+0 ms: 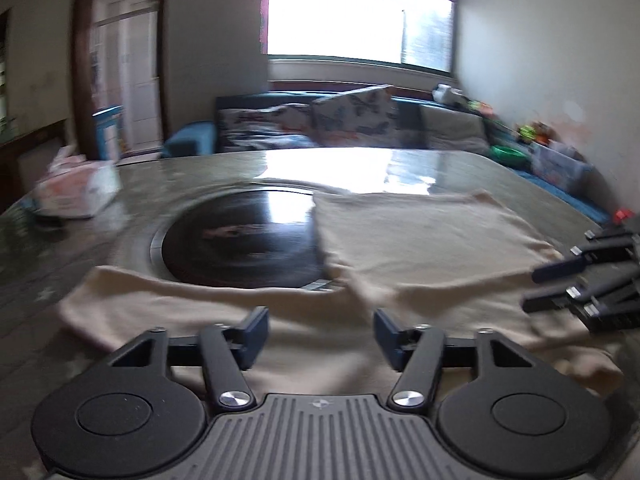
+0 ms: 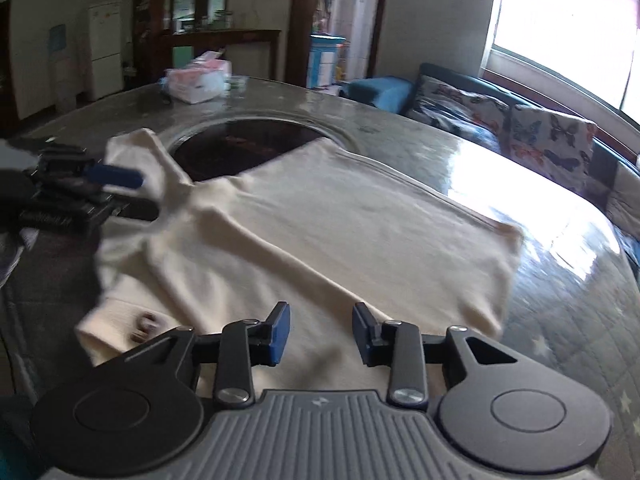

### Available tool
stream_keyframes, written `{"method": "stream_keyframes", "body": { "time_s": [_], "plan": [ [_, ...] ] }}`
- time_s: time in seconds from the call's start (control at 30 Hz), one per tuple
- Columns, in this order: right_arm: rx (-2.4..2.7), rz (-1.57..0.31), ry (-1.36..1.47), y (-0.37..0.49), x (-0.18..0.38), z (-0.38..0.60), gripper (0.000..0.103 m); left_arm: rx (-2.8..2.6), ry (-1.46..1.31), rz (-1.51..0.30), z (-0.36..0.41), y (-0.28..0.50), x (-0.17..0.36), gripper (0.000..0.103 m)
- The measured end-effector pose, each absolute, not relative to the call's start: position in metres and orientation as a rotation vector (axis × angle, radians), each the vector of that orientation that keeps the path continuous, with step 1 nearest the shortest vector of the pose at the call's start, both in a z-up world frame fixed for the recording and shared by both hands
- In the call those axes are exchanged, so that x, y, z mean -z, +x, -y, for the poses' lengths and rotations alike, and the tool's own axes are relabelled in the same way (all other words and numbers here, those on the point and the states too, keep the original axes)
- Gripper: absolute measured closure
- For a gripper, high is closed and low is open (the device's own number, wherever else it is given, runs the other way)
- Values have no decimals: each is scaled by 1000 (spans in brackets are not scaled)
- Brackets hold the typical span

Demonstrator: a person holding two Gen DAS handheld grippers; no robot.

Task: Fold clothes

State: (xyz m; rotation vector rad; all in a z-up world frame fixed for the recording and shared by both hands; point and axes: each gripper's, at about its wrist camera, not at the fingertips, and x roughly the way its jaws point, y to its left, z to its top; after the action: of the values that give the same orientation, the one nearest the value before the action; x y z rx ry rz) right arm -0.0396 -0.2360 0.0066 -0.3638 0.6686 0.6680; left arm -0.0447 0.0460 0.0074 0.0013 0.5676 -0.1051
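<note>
1. Cream garment (image 2: 320, 232) lies spread on the bench (image 2: 560, 288), its body flat, one sleeve (image 2: 136, 148) reaching toward the dark round inset (image 2: 244, 144) in the bench top, and the near cuff (image 2: 116, 332) with its buttons close to the bench edge.
2. Left hand-held gripper (image 1: 320, 338) hovers over the near part of the cloth, jaws apart, nothing between them.
3. Right hand-held gripper (image 2: 320, 334) likewise stands with jaws apart above the fabric, holding nothing.
4. Handling, as I judge it: soft, light knit, limp when lifted, likely to sag and drag rather than keep shape. It should slide easily on the glossy bench.
5. Best holds look like the doubled edges: cuff, shoulder seam or hem corner (image 2: 504, 240), where the cloth is thicker and a pinch will not slip.
6. Whether some fold is already laid in, I cannot tell; ridges cross the body, yet the outline looks mostly spread.
7. Tissue box (image 2: 198, 80) sits well apart at the far side.
</note>
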Motion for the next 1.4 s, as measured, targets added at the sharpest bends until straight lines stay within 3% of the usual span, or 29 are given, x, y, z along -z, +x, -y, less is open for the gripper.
{"method": "stream_keyframes", "body": {
  "time_s": [0.23, 0.57, 0.87, 0.93, 0.97, 1.03, 1.13, 1.4],
  "plan": [
    [-768, -643, -375, -44, -8, 194, 63, -81, -46, -565, -97, -39, -13, 19],
    [-784, -646, -388, -48, -2, 182, 62, -353, -129, -598, -155, -16, -3, 22],
    [-751, -638, -354, -51, -8, 198, 62, -355, -243, -602, -169, -15, -1, 46],
    [-745, -636, -347, -53, -9, 202, 61, -350, -257, -594, -169, -16, -1, 64],
    [-742, -635, -344, -53, -9, 203, 61, -348, -264, -591, -170, -16, -2, 67],
    [-732, -633, -337, -54, -9, 207, 61, -343, -277, -584, -170, -17, -2, 88],
    [-714, -632, -314, -55, -10, 215, 60, -336, -298, -573, -171, -17, -3, 93],
    [-656, -631, -252, -57, -13, 241, 60, -105, -288, -464, -115, -40, -51, 94]
  ]
}}
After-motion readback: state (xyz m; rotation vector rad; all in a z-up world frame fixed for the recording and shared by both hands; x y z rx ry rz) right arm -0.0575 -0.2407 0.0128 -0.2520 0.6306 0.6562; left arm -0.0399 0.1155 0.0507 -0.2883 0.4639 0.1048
